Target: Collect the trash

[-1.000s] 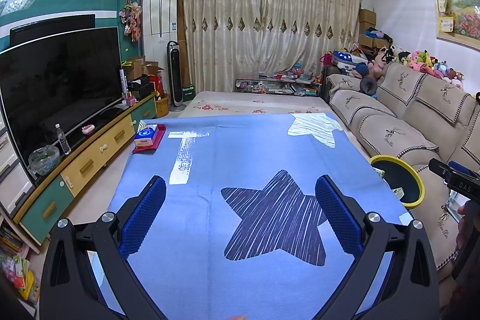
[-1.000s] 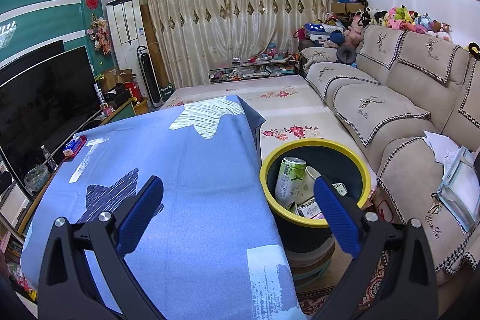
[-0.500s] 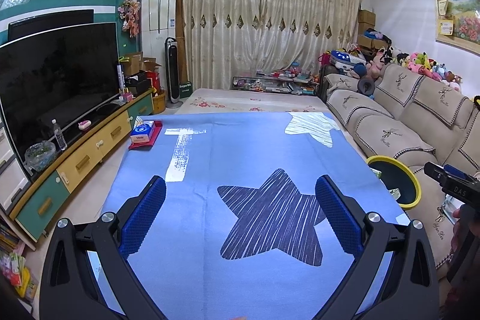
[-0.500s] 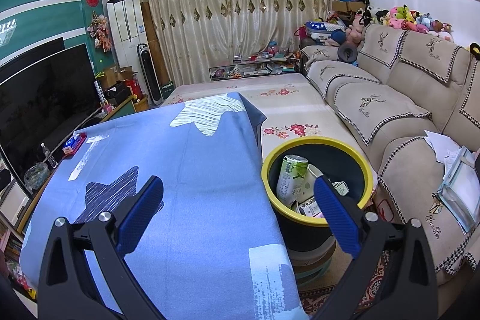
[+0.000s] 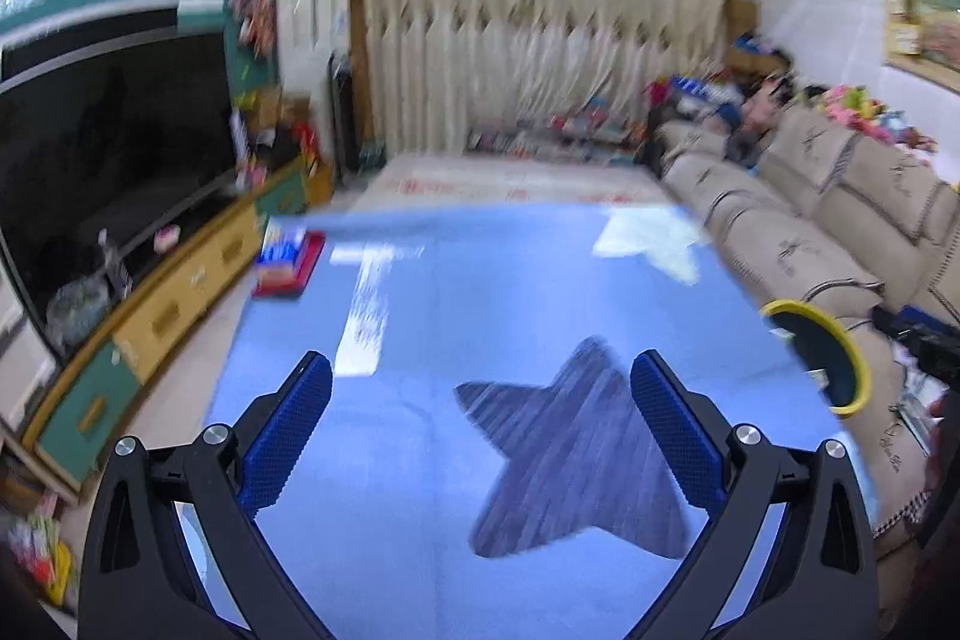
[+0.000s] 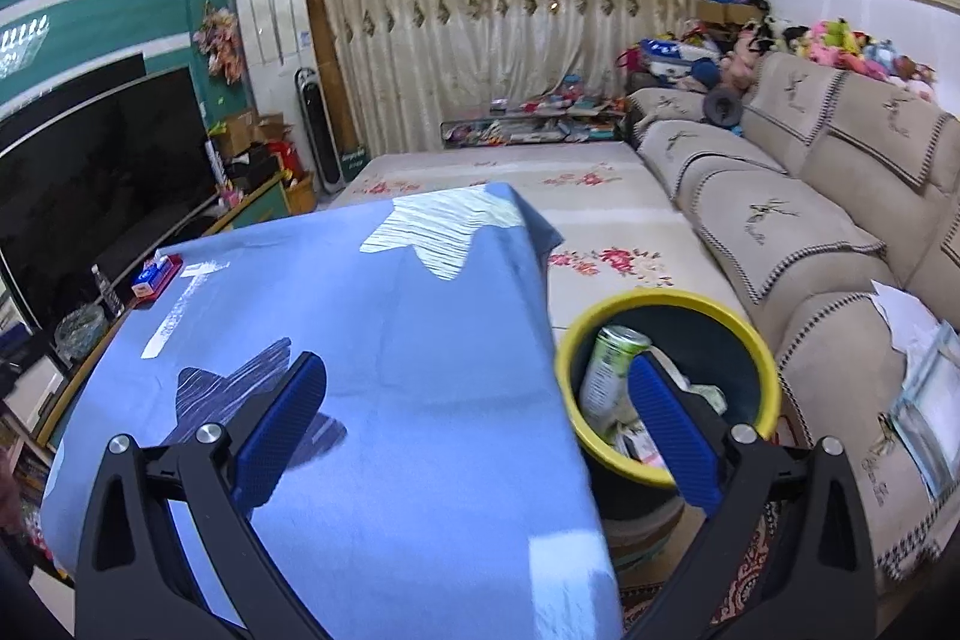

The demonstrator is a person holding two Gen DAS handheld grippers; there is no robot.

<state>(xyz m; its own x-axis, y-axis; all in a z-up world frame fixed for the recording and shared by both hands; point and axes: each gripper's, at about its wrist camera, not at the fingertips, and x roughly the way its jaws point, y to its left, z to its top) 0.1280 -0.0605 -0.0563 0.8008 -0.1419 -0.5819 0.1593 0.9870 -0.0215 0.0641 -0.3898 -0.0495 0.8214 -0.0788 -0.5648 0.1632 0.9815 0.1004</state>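
Note:
A dark bin with a yellow rim (image 6: 714, 301) stands on the floor at the table's right edge; it holds a green-and-white can (image 6: 609, 373) and paper scraps. The same bin (image 5: 855, 370) shows at the right of the left wrist view. My right gripper (image 6: 477, 418) is open with nothing between its fingers, above the table's right edge and the bin. My left gripper (image 5: 480, 415) is open and empty over the blue cloth with its dark star (image 5: 576, 454). The left wrist view is motion-blurred.
A blue star-patterned cloth (image 6: 390, 340) covers the table. A small box on a red tray (image 5: 288, 259) sits at its far left corner. A beige sofa (image 6: 840, 232) runs along the right, a TV (image 5: 114, 160) on a low cabinet along the left.
The left gripper's view has swung and turned blurry, with the scene shifting slightly. The right gripper has shifted a little left, so the bin sits further right. Both stay open.

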